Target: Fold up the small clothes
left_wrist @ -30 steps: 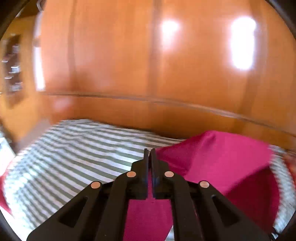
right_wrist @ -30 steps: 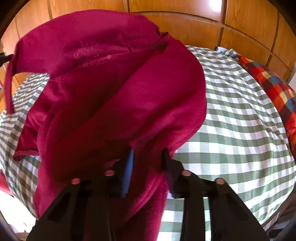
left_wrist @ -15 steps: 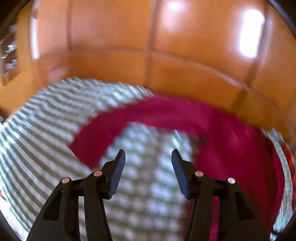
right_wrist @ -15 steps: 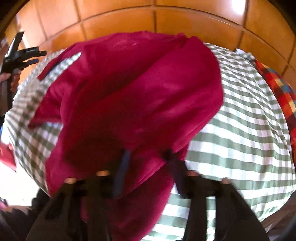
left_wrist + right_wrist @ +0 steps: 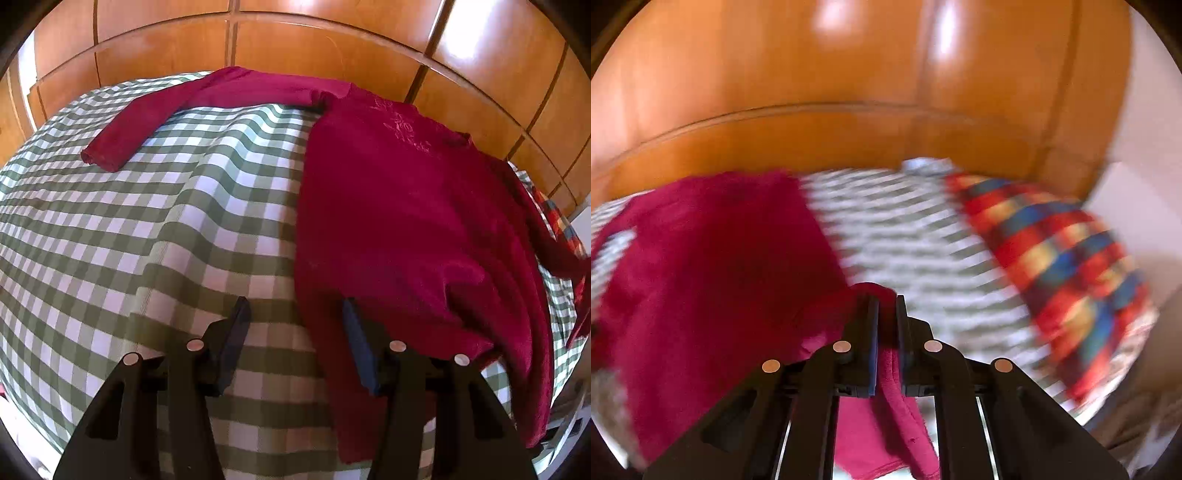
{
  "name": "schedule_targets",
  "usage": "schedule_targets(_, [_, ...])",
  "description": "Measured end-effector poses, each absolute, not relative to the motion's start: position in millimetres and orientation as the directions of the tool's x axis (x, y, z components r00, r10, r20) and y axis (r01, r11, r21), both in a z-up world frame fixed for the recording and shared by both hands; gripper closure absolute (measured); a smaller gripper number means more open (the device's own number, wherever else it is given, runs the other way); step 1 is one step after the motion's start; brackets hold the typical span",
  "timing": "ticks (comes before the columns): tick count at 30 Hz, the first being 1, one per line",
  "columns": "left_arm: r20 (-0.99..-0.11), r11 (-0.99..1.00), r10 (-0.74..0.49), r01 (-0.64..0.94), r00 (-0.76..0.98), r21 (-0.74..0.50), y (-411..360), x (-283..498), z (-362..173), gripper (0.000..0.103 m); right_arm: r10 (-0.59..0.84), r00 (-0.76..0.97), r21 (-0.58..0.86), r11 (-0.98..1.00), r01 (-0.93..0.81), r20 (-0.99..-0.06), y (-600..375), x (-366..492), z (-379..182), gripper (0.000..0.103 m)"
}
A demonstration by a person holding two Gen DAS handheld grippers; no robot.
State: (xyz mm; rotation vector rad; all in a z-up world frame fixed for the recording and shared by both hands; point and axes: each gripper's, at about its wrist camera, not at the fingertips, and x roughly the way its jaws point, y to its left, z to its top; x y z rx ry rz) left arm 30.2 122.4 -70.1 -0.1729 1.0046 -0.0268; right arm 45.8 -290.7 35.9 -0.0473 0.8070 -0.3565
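Observation:
A dark red long-sleeved top point(image 5: 399, 221) lies spread on a green-and-white checked bedspread point(image 5: 147, 240), one sleeve point(image 5: 147, 122) stretched out to the left. My left gripper point(image 5: 295, 317) hovers open over the top's lower left edge; the right fingertip point(image 5: 356, 343) is above the cloth and the left one above bare bedspread, with nothing pinched. In the blurred right wrist view my right gripper point(image 5: 885, 306) is shut on a fold of the red top point(image 5: 701, 258), and cloth hangs down between the fingers.
Glossy wooden panels point(image 5: 295, 37) stand right behind the bed. A red, blue and yellow checked cloth point(image 5: 1063, 280) lies at the bed's right side, and a strip of it point(image 5: 557, 221) shows past the top. A pale wall is at the far right.
My left gripper let go of the red cloth, opened and dropped towards the bed, where the top now lies spread. My right gripper closed on the fabric and swung to the right.

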Motion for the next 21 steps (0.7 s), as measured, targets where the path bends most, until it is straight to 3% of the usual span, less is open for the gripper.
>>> schedule_targets(5, [-0.848, 0.990, -0.086, -0.049, 0.522, -0.130, 119, 33, -71, 0.052, -0.530, 0.534, -0.326, 0.841, 0.432, -0.659, -362, 94, 28, 0.095])
schedule_targets(6, [-0.849, 0.991, -0.086, -0.046, 0.521, -0.128, 118, 34, -71, 0.052, -0.541, 0.519, -0.337, 0.833, 0.438, -0.662, -370, 100, 26, 0.088])
schedule_targets(7, [-0.851, 0.991, -0.087, -0.044, 0.519, -0.128, 118, 34, -72, 0.052, -0.546, 0.507, -0.338, 0.829, 0.446, -0.667, -374, 103, 27, 0.080])
schedule_targets(9, [-0.852, 0.990, -0.093, -0.043, 0.515, -0.135, 118, 34, -72, 0.055, -0.528, 0.527, -0.299, 0.836, 0.460, -0.666, -368, 96, 34, 0.028])
schedule_targets(10, [-0.853, 0.989, -0.100, -0.040, 0.512, -0.140, 118, 35, -72, 0.057, -0.520, 0.552, -0.277, 0.841, 0.465, -0.652, -362, 87, 37, 0.023])
schedule_targets(12, [-0.854, 0.989, -0.108, -0.031, 0.508, -0.143, 117, 36, -73, 0.061, -0.455, 0.590, -0.227, 0.879, 0.420, -0.667, -350, 73, 35, 0.023])
schedule_targets(16, [-0.856, 0.991, -0.124, 0.014, 0.502, -0.135, 108, 40, -72, 0.083, 0.012, 0.569, 0.117, 0.982, 0.148, -0.822, -295, 35, 6, 0.028])
schedule_targets(18, [-0.855, 0.993, -0.119, 0.037, 0.505, -0.116, 102, 41, -71, 0.093, 0.213, 0.497, 0.247, 0.969, 0.003, -0.841, -248, 15, -13, 0.036])
schedule_targets(21, [-0.849, 0.992, -0.124, 0.059, 0.513, -0.110, 99, 41, -67, 0.098, 0.372, 0.378, 0.351, 0.928, -0.124, -0.848, -189, -3, -35, 0.055])
